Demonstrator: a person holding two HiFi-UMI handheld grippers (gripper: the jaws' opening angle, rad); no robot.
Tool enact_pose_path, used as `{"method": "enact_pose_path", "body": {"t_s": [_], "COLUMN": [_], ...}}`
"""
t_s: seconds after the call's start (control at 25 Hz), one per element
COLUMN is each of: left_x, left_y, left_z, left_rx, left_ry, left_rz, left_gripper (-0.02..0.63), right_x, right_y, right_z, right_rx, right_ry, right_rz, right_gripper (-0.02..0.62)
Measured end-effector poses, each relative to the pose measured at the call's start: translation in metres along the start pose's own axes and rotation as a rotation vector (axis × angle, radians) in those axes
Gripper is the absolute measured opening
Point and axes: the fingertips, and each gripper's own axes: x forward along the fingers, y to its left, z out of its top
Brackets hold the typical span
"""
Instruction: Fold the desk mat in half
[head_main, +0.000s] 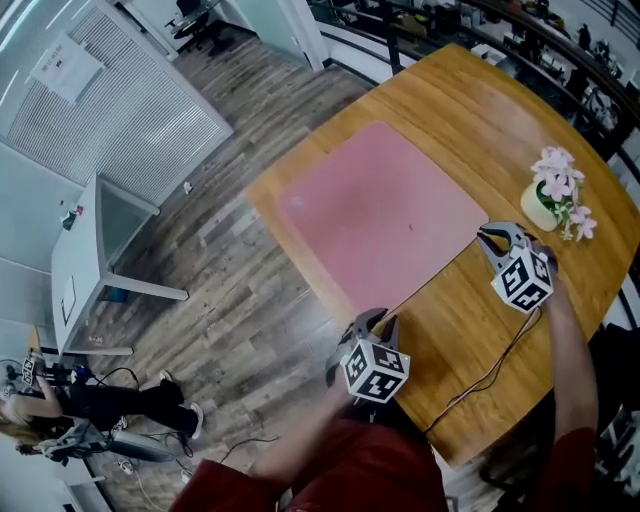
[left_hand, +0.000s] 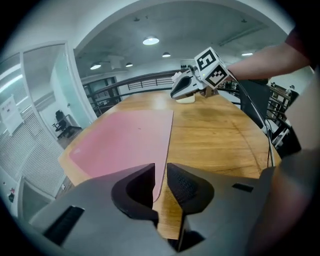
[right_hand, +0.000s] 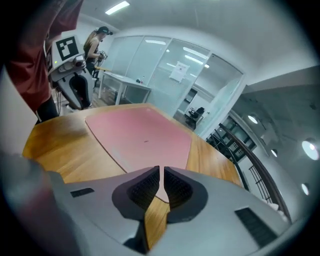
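Note:
The pink desk mat lies flat and unfolded on the round wooden table. My left gripper hovers at the mat's near corner by the table's front edge. Its jaws stand open, and the mat's edge runs away from the gap between them. At the mat's right corner my right gripper holds its jaws a narrow slit apart. The mat shows just beyond that slit, with nothing pinched. Seen from the left gripper view, the right gripper hangs over the far end of the same mat edge.
A small pot of pink flowers stands on the table right of the mat, close to my right gripper. A black cable trails across the table's near side. A white desk and a person are on the floor to the left.

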Motion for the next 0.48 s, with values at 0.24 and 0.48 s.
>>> {"method": "enact_pose_path", "body": {"t_s": [0.24, 0.48], "left_x": [0.027, 0.04], "left_y": [0.0, 0.005], "left_z": [-0.009, -0.016], "left_rx": [0.061, 0.123], "left_ry": [0.059, 0.115], "left_rz": [-0.03, -0.045], "left_gripper": [0.098, 0.11], "right_x": [0.027, 0.048], "right_y": [0.008, 0.011], "right_z": [-0.03, -0.064], "right_rx": [-0.209, -0.432], "right_ry": [0.134, 0.279], "right_rz": [0.136, 0.247], "right_gripper": [0.057, 0.1]}}
